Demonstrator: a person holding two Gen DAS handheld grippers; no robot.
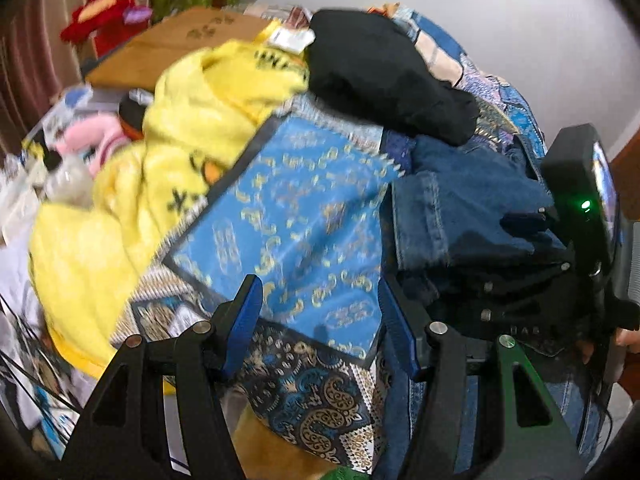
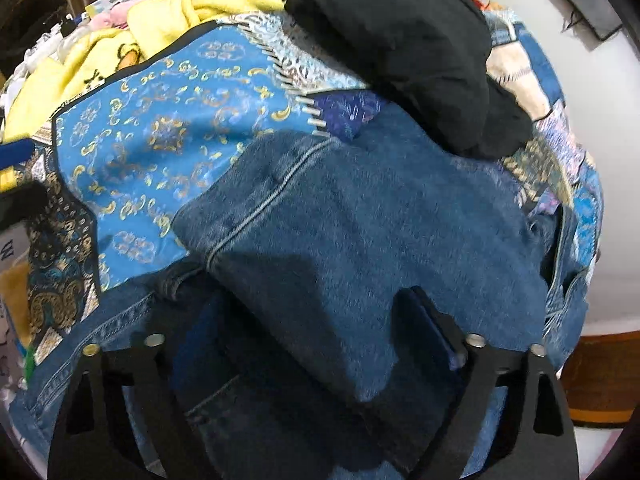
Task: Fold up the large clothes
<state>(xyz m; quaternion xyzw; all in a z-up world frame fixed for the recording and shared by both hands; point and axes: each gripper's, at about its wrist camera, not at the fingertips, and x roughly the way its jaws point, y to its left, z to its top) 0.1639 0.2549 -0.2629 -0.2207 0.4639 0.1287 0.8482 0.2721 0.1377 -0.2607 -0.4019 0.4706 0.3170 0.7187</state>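
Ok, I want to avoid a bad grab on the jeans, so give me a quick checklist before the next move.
1. Jeans within reach of the right gripper: ok, denim lies between its fingers.
2. Right gripper firmly closed on the denim: cannot tell, the fingers are in shadow.
3. Left gripper free: ok, open above the blue patterned cloth, nothing between its fingers.
4. Jeans clear of other clothes: not ok, the black garment overlaps their far edge.
5. Flat room for folding: not ok, the yellow blanket crowds the surface.
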